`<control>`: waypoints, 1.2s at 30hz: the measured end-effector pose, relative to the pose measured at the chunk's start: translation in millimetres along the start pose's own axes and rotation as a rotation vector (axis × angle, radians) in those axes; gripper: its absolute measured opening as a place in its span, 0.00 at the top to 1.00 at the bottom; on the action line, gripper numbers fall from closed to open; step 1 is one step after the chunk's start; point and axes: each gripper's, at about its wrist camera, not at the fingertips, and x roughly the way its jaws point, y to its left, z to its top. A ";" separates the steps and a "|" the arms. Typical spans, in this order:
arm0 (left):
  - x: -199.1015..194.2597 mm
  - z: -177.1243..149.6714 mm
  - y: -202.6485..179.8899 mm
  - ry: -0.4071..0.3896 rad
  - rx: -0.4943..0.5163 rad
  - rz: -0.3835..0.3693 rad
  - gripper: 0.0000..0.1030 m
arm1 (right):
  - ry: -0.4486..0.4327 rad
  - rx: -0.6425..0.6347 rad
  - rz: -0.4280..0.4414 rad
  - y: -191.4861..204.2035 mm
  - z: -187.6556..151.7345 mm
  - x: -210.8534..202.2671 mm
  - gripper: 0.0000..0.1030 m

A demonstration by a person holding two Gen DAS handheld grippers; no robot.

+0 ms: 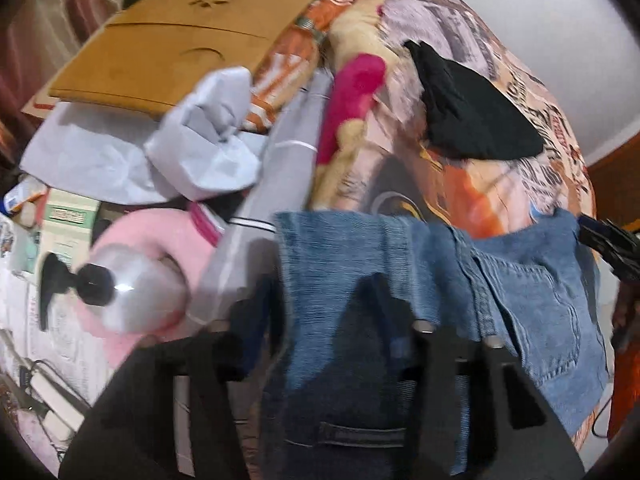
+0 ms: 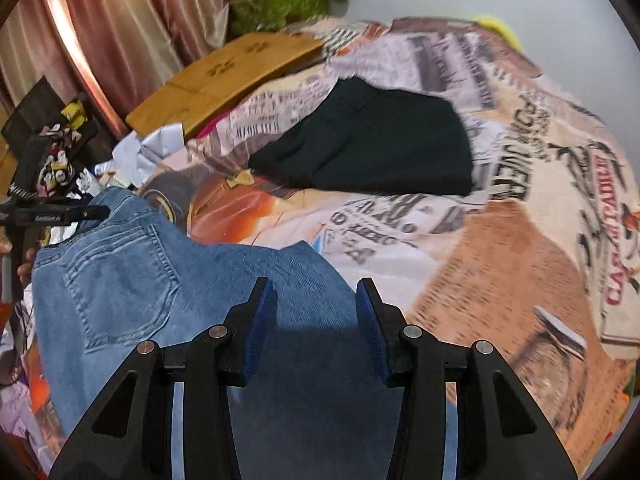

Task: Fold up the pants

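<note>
Blue denim pants (image 2: pixel 132 276) lie on a printed bedspread (image 2: pixel 520 248), back pocket up. In the left wrist view the pants (image 1: pixel 532 304) drape over my left gripper (image 1: pixel 340 320); its fingers are mostly hidden under the denim, which seems lifted. My right gripper (image 2: pixel 316 320) is open with blue pads (image 2: pixel 262 320) apart, hovering over the pants' leg fabric, holding nothing. The left gripper also shows in the right wrist view (image 2: pixel 60 214) at the pants' waist corner.
A folded black garment (image 2: pixel 372 148) lies further back on the bed. A wooden lap board (image 1: pixel 180 36), white crumpled paper (image 1: pixel 200 136), a pink cloth (image 1: pixel 356 100), and a pump bottle (image 1: pixel 120 280) crowd the left side. Curtains (image 2: pixel 100 20) hang at the far left.
</note>
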 end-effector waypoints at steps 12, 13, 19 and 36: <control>-24.1 -9.9 -13.1 -0.097 0.079 0.156 0.97 | 0.000 0.079 0.118 -6.4 3.0 25.6 0.86; -27.2 -9.4 -9.9 -0.105 0.083 0.181 0.97 | -0.002 0.064 0.104 -3.2 2.1 24.5 0.86; -20.6 -5.0 7.0 -0.072 0.063 0.197 0.92 | 0.006 0.045 0.050 0.2 2.3 25.2 0.89; -107.6 -68.8 -14.6 -0.097 -0.045 0.016 0.22 | -0.134 0.068 -0.041 26.1 -46.4 -88.9 0.71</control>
